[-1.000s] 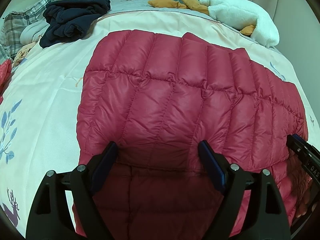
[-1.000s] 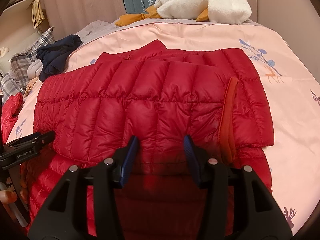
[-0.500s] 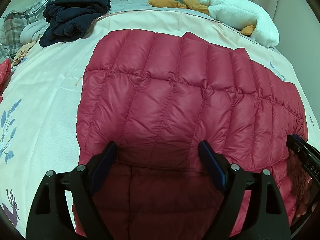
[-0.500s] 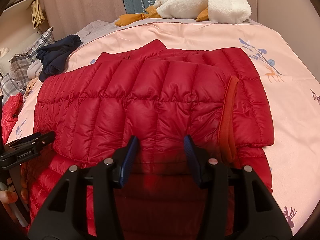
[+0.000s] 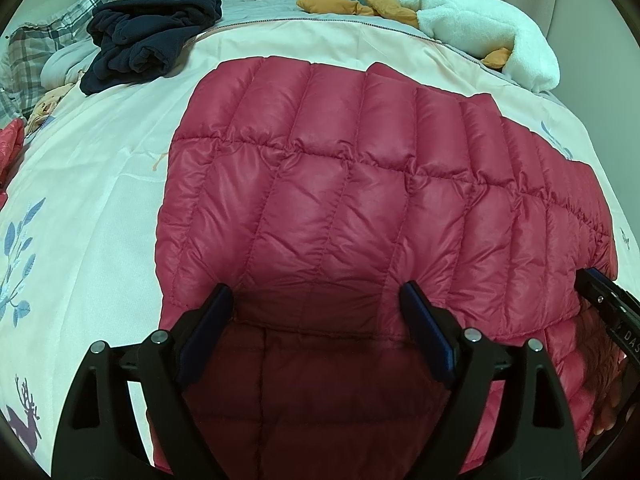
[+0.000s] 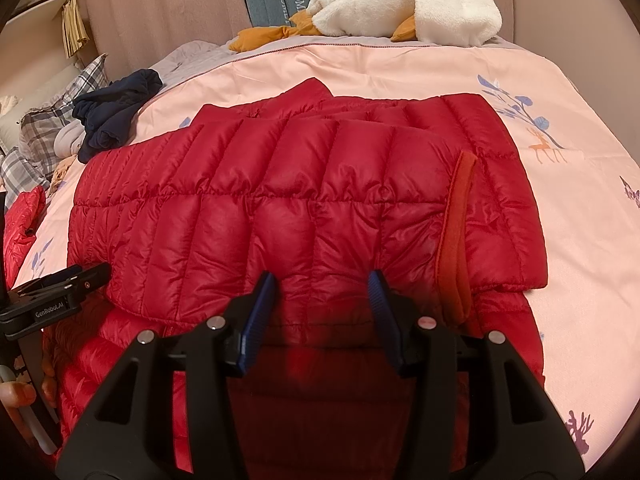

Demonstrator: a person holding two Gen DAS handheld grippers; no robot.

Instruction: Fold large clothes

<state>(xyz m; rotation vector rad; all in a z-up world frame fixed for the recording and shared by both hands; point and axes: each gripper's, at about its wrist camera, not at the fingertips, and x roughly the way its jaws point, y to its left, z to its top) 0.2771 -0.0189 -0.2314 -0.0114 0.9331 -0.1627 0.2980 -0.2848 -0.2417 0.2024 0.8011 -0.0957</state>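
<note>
Across the lower middle of both frames runs the folded edge of the red quilted down jacket point(image 5: 360, 208), just ahead of each tool. The jacket lies flat on the bed with the pale pink printed cover point(image 5: 100, 200), its long axis going left to right in the frame, so the two tools stand side by side along its near edge. The left tool point(image 5: 318, 330) hangs low over the left part of this edge, its jaws wide apart and holding nothing. The right tool point(image 6: 322, 314) hangs over the right part, near the orange-red fleece cuff point(image 6: 454, 248); its jaws are also apart, a little less wide, and empty. Both point forward toward the far side of the bed. I judge that each tool must go down and close on the near edge before the next fold, and both are about equally near to it.
</note>
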